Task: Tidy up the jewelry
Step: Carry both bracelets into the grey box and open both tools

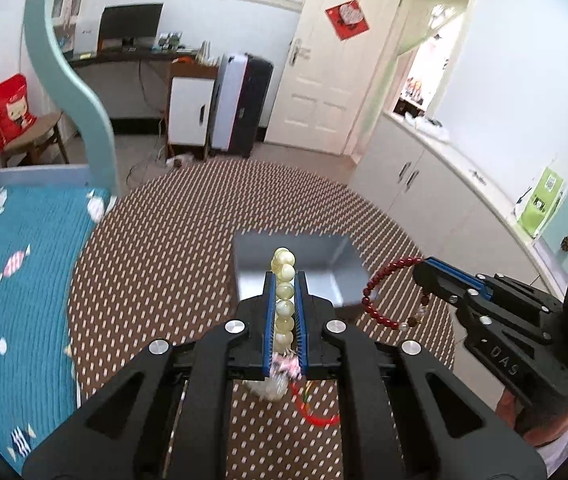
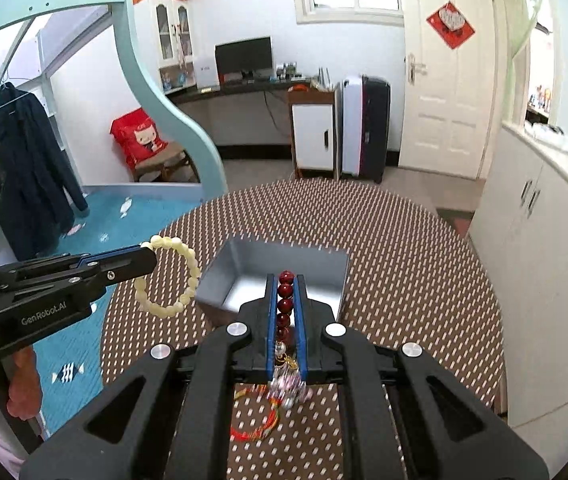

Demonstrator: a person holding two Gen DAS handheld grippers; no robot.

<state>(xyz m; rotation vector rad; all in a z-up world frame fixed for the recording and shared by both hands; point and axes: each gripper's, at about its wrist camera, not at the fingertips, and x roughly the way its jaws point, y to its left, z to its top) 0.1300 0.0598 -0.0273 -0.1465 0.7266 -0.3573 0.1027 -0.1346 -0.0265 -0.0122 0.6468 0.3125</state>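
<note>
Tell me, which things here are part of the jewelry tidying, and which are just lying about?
Part of the job:
- pale bead bracelet, clamped in the left gripper
- dark red bead bracelet, clamped in the right gripper
- grey box, open on the round table
- red cord bracelet lying on the table

Just lying about:
- suitcase
- red bag
- dark coat

White letters "GenRobot.AI" run along the side of the black plastic left gripper (image 2: 146, 260), seen from the right wrist. Raised letters "DAS" stand on the black body of the right gripper (image 1: 420, 268), seen from the left wrist. The red diamond-shaped paper sign (image 2: 450, 24) on the white door carries characters too small to read.
</note>
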